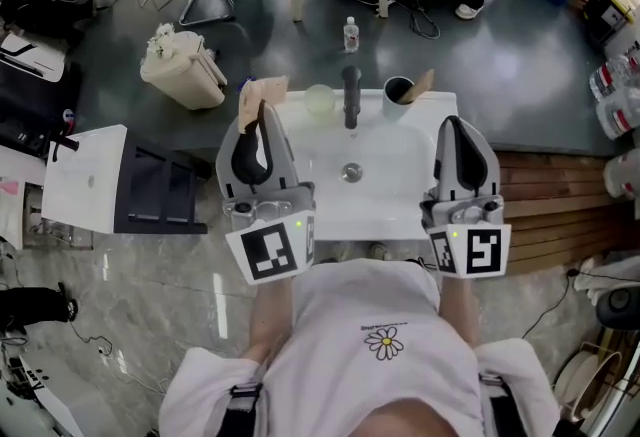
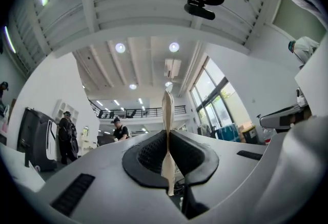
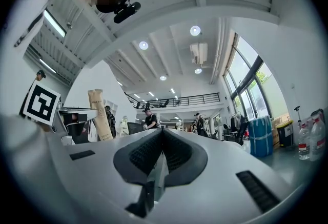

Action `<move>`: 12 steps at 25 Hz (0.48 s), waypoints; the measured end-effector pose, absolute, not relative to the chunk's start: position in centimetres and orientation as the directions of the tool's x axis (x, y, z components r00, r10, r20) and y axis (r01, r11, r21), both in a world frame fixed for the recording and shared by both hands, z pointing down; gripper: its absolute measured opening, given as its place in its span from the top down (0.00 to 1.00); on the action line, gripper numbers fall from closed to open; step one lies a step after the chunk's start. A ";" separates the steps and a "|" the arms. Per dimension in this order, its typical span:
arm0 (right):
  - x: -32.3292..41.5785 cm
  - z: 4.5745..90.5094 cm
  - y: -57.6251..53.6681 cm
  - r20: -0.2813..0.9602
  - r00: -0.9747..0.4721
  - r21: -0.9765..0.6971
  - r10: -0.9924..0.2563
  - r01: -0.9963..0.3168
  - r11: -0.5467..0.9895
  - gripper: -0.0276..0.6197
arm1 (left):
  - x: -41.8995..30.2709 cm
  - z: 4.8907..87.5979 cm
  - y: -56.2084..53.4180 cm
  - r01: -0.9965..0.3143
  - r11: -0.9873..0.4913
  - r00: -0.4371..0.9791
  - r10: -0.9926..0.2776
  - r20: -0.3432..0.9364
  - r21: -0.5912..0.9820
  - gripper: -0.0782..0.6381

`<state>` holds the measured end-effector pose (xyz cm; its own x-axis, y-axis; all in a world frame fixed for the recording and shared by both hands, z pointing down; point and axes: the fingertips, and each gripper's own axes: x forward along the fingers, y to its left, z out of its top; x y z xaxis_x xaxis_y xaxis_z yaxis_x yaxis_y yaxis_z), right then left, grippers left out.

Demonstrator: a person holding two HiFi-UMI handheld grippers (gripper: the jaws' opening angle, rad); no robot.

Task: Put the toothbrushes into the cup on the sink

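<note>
The left claw point(image 1: 262, 125) pinches a paper-wrapped toothbrush point(image 1: 260, 93) upright, likely for dropping into the far cup point(image 1: 397, 95); the right claw point(image 1: 462, 130) is clenched on nothing.

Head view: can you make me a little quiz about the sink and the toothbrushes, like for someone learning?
1. True or false: the right hand-held gripper is holding something.
2. What does the left hand-held gripper pinch? A) a wrapped toothbrush B) a bottle C) a sponge
3. On the sink, which cup has a wrapped toothbrush poking out: the dark cup or the pale cup?

Key: 1 false, its jaws are shut and empty; 2 A; 3 the dark cup.
</note>
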<state>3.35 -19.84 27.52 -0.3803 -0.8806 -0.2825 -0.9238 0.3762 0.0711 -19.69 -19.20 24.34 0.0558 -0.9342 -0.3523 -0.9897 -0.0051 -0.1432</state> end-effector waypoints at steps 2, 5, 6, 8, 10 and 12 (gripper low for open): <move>3.3 27.6 -19.6 -0.281 -0.383 0.066 -0.880 -0.922 0.381 0.94 | -19.8 24.6 -18.7 -0.989 -0.003 0.054 -0.938 -0.343 -0.149 0.85; 3.2 27.8 -19.3 -0.275 -0.387 0.061 -0.880 -0.921 0.385 0.94 | -19.6 25.0 -18.2 -0.993 -0.007 0.047 -0.941 -0.334 -0.120 0.85; 3.1 27.9 -19.2 -0.273 -0.388 0.061 -0.880 -0.920 0.387 0.94 | -19.6 25.0 -18.1 -0.994 -0.009 0.045 -0.941 -0.336 -0.109 0.85; 3.0 28.0 -19.2 -0.269 -0.391 0.063 -0.880 -0.919 0.389 0.94 | -19.5 25.0 -18.1 -0.995 -0.012 0.047 -0.940 -0.339 -0.103 0.85; 2.9 28.0 -19.2 -0.267 -0.394 0.066 -0.879 -0.918 0.391 0.94 | -19.5 25.0 -18.1 -0.994 -0.015 0.050 -0.940 -0.337 -0.107 0.85; 2.8 28.0 -19.3 -0.268 -0.395 0.069 -0.879 -0.918 0.391 0.94 | -19.5 24.9 -18.2 -0.996 -0.015 0.043 -0.940 -0.337 -0.084 0.85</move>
<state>2.79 -19.29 27.99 -0.3949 -0.8789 -0.2675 -0.9176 0.3914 0.0687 -19.54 -18.22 24.89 0.0425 -0.9405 -0.3371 -0.9964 -0.0151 -0.0836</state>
